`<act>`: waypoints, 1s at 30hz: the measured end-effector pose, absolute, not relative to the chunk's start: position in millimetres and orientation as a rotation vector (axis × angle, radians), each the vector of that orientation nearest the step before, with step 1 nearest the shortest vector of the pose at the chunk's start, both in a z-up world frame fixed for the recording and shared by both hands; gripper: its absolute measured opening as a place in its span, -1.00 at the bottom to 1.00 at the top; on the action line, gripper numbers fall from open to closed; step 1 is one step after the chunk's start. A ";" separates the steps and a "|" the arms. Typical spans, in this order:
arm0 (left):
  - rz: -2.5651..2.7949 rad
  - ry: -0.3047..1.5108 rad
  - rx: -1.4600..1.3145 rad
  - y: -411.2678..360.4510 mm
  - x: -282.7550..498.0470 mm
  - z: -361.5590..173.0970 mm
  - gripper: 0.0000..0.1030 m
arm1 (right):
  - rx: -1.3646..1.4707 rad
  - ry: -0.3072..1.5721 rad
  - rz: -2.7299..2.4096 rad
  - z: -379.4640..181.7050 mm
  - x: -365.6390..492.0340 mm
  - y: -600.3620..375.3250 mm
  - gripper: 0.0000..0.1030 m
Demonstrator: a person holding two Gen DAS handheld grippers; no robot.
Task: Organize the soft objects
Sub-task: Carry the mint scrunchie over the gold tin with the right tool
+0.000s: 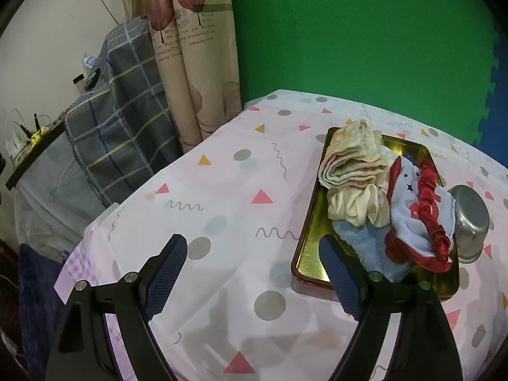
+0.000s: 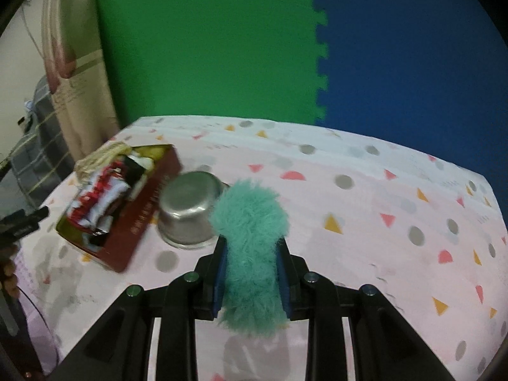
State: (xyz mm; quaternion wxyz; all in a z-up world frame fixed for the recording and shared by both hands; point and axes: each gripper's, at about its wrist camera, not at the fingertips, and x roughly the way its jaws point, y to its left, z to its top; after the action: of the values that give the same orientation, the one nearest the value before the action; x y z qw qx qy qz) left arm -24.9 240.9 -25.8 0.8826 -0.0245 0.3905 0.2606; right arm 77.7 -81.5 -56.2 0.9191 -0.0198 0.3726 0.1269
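Teal fluffy scrunchie (image 2: 250, 238), clamped in the right gripper (image 2: 252, 273), is best carried over the upturned steel bowl (image 2: 187, 212) and released only above the tin tray (image 2: 139, 222) at the left of the frame, while the left gripper (image 1: 250, 273) is held apart and empty.

A fluffy teal fur piece (image 2: 250, 254), a dull brushed-metal bowl (image 2: 187, 212), a glossy gold-lined tin (image 1: 309, 250) and a smooth printed tablecloth (image 1: 222, 174).

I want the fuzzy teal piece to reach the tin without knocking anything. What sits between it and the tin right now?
In the right wrist view, an upturned steel bowl stands between the fuzzy teal piece, held in the right gripper, and the tin.
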 end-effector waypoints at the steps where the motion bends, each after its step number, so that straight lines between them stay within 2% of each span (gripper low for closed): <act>1: 0.542 0.812 -0.050 241.0 -24.8 -25.8 0.61 | -0.044 0.764 0.274 -54.5 78.6 -74.7 -0.46; 30: 0.536 0.833 -0.110 257.9 -24.3 -31.7 0.60 | -0.100 0.768 0.537 -36.2 124.8 82.0 -0.46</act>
State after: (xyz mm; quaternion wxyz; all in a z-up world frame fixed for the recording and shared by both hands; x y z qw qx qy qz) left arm -24.3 257.9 -31.7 0.8783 -0.0526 0.3996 0.2571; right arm 124.8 82.0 -36.2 0.8910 -0.0482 0.3697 0.2589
